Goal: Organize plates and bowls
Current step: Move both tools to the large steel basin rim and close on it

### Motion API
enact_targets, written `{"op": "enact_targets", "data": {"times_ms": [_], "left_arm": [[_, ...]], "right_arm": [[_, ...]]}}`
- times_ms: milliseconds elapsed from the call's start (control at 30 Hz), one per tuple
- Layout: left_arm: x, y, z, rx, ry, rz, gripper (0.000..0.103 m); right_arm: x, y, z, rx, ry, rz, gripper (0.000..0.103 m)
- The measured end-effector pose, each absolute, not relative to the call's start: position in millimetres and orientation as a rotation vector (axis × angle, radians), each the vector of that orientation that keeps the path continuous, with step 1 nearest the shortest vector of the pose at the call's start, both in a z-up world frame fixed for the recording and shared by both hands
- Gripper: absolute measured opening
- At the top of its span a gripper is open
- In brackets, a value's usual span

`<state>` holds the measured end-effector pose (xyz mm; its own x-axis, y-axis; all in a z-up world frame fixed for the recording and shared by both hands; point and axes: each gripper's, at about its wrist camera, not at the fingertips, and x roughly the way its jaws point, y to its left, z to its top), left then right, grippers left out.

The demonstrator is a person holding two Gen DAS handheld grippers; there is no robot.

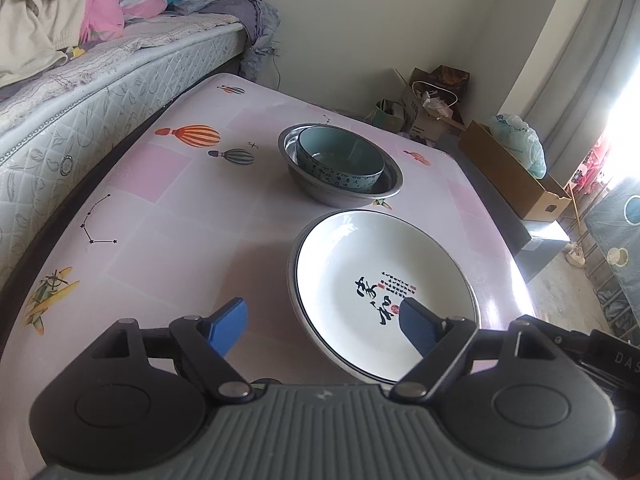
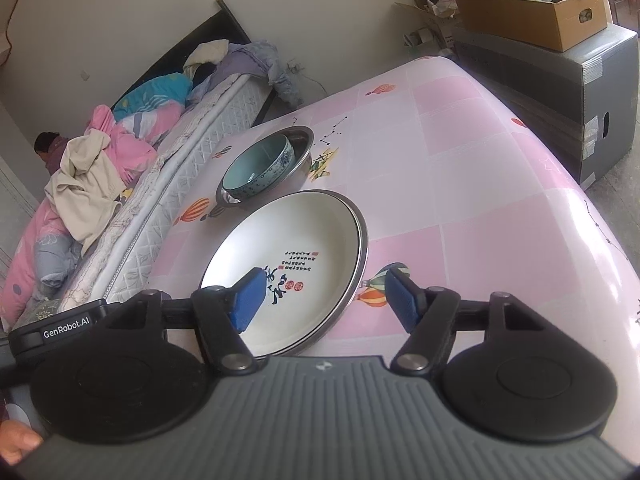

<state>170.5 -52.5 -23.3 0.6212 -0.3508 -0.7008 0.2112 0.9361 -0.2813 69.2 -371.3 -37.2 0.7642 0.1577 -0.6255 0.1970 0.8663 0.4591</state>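
The left gripper has its jaws spread, empty, straddling the near rim of the stacked white plates; a careless closing could tip that rim; beyond them the teal bowl sits in the steel basin; the right gripper, jaws likewise open, could nudge the stack along the glossy tabletop.

Daylight floods in from about three o'clock in the left wrist view, where the window is blown out to white glare. It lays a bright sheen on the tabletop edge and soft reflections on the white plate. Shadows are faint and diffuse. Both fisheye views bend straight lines strongly toward the edges, with dark vignetted corners; focus is sharp throughout.
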Motion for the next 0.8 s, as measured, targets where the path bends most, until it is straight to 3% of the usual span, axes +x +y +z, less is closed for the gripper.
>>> {"op": "enact_targets", "data": {"times_ms": [800], "left_arm": [[138, -44, -11, -0.154, 0.836, -0.301, 0.086]], "right_arm": [[35, -357, -13, 0.527, 0.678, 0.024, 0.071]]}}
